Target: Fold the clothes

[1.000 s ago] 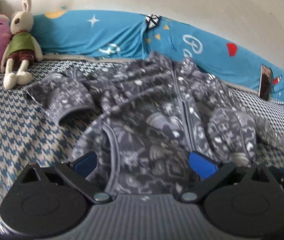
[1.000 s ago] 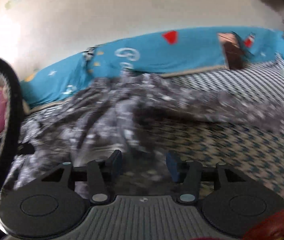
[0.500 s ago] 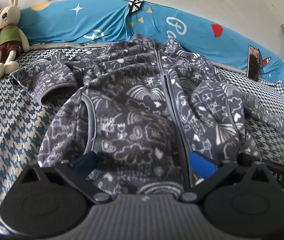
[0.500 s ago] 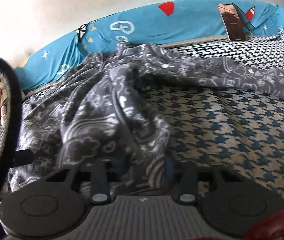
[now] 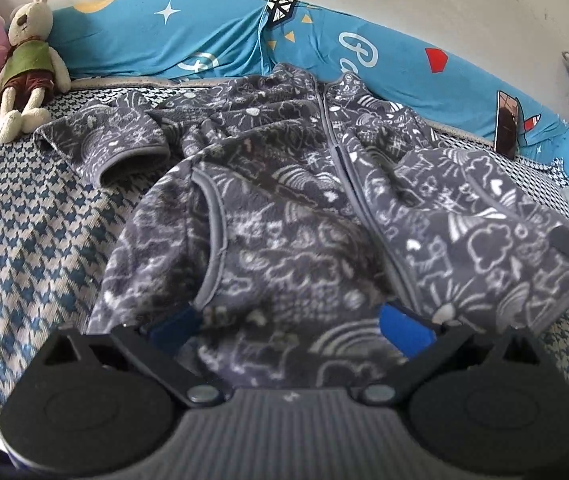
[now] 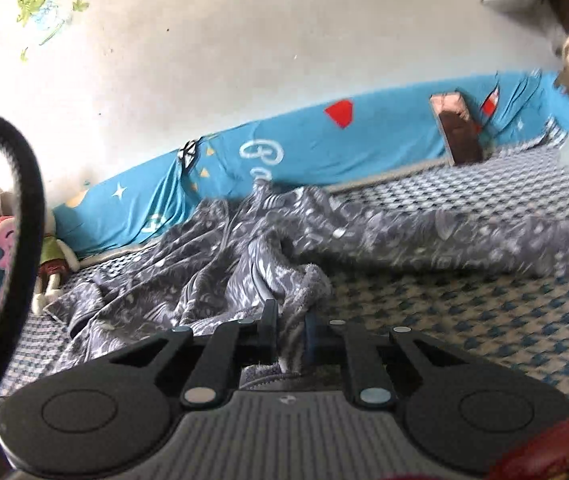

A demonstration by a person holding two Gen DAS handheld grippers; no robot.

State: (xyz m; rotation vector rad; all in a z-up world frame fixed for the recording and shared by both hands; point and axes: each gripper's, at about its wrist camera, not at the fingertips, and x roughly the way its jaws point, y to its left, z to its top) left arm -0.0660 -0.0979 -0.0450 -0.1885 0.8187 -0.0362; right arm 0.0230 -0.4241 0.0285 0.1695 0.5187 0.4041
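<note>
On the houndstooth bed (image 5: 16,248) a grey patterned fleece jacket (image 5: 284,216) lies front-up, zipper running lengthwise, collar toward the blue bolster (image 5: 212,40). Left claw (image 5: 288,326) is spread wide over its hem; right claw (image 6: 290,334) pinches the hem's corner.

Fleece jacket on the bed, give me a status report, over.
Left gripper open over the hem. Right gripper shut on fleece jacket, lower edge pinched. Jacket spread, unfolded, zipped. Stuffed rabbit clear of the work.
</note>
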